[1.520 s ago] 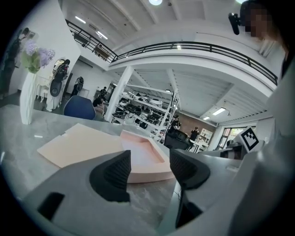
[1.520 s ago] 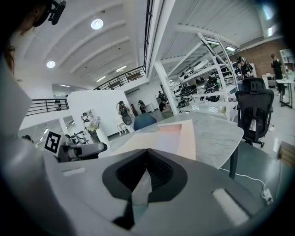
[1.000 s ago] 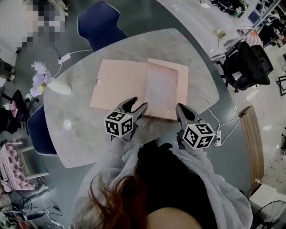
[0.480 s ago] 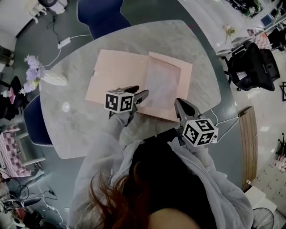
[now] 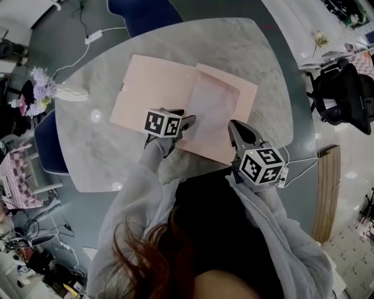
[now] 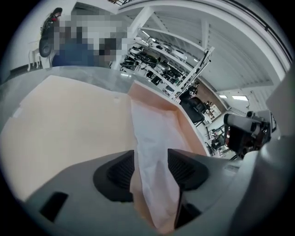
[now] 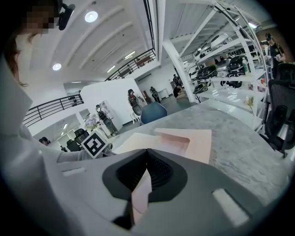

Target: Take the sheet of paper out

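Note:
An open pink folder lies flat on the marble table. A pale sheet of paper sits in its right-hand pocket. My left gripper is low over the folder's near edge, by the fold. In the left gripper view the left gripper is open, and the sheet runs between its jaws without being pressed. My right gripper is at the folder's near right part. The right gripper view shows the right gripper shut on a strip of the pink folder.
Lavender flowers lie at the table's left edge. Blue chairs stand at the far side and the left. A black office chair is off to the right. A white cable trails past the table's near right edge.
My left gripper has gone forward and down, from the table in front of the folder onto its near edge over the sheet. The right gripper has shifted slightly along the folder's near right edge.

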A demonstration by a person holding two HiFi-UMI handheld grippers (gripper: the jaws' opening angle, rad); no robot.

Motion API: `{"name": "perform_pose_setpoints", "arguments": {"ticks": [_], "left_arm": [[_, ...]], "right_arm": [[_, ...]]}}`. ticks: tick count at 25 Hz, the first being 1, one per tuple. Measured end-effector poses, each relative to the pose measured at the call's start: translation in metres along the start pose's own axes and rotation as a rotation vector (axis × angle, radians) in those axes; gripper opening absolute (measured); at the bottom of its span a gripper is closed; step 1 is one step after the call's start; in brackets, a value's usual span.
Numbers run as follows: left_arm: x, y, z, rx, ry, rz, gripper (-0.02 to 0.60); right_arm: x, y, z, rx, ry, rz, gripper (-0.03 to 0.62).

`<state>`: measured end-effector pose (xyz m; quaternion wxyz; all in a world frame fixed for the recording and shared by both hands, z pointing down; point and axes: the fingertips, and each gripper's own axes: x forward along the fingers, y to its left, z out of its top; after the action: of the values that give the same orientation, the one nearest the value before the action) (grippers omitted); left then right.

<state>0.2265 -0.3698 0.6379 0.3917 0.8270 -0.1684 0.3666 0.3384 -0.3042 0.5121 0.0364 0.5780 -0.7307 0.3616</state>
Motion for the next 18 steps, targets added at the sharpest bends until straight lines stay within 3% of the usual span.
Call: {"name": "perform_pose_setpoints", "arguments": {"ticks": [8,18], "left_arm": [[0.009,0.01,-0.007,-0.058,0.036,0.008,0.224],[0.011,0.01,-0.01,-0.026,0.051,0.051,0.206]], "right_arm": [[0.025,-0.01,-0.002,0.026,0.047,0.05,0.008],[0.029,-0.013,-0.007,0.031,0.059,0.049,0.008]]}}
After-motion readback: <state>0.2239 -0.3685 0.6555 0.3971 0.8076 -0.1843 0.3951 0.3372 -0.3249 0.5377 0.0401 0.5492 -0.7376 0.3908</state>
